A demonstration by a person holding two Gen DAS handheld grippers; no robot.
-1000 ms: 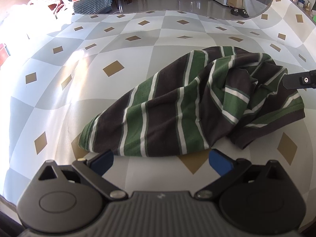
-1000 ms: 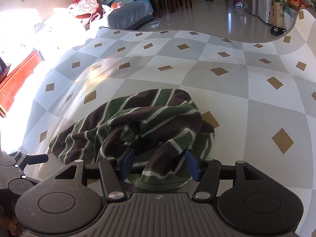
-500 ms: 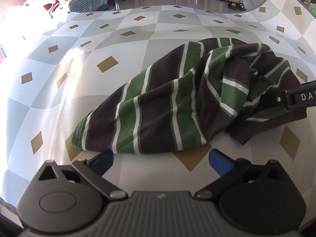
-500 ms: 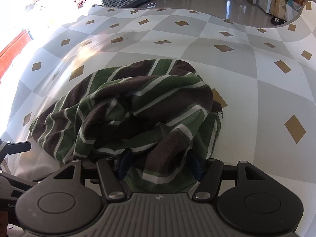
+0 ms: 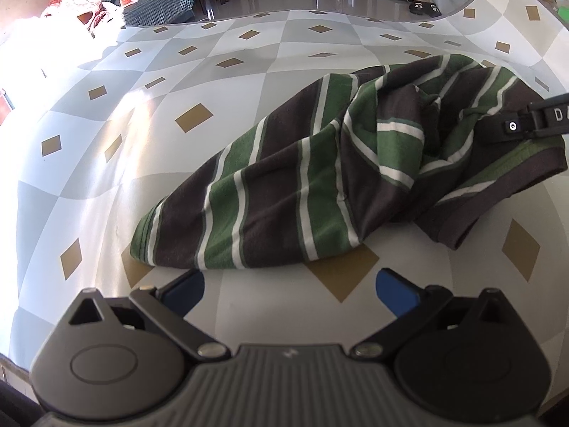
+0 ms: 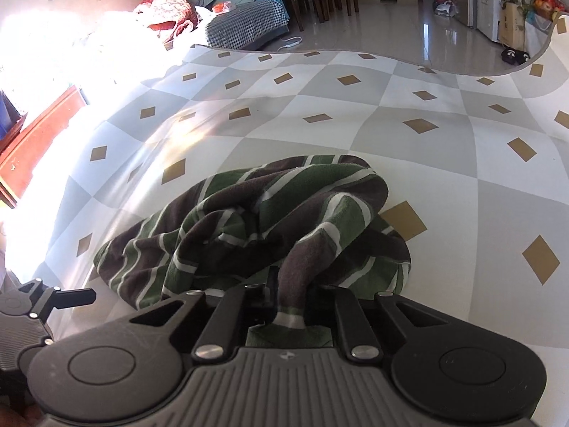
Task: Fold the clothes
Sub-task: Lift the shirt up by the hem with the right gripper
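A crumpled shirt (image 5: 320,178) with brown, green and white stripes lies on the checked tablecloth (image 5: 249,71). My left gripper (image 5: 290,290) is open and empty, just short of the shirt's near edge. My right gripper (image 6: 293,291) is shut on a fold of the shirt (image 6: 284,231) at its right side, and the cloth rises a little into the jaws. The right gripper's finger also shows at the right edge of the left wrist view (image 5: 526,124), on the shirt. The left gripper's body shows at the lower left of the right wrist view (image 6: 32,306).
The tablecloth (image 6: 426,142) has grey and white checks with gold diamonds and spreads wide around the shirt. Strong sun glare covers the table's left side (image 5: 35,64). Beyond the far edge are a sofa with cushions (image 6: 245,25), chairs and a tiled floor.
My right gripper has closed on the shirt's fold; its jaws were open around it a second ago. The left gripper has stayed open near the shirt's near edge.
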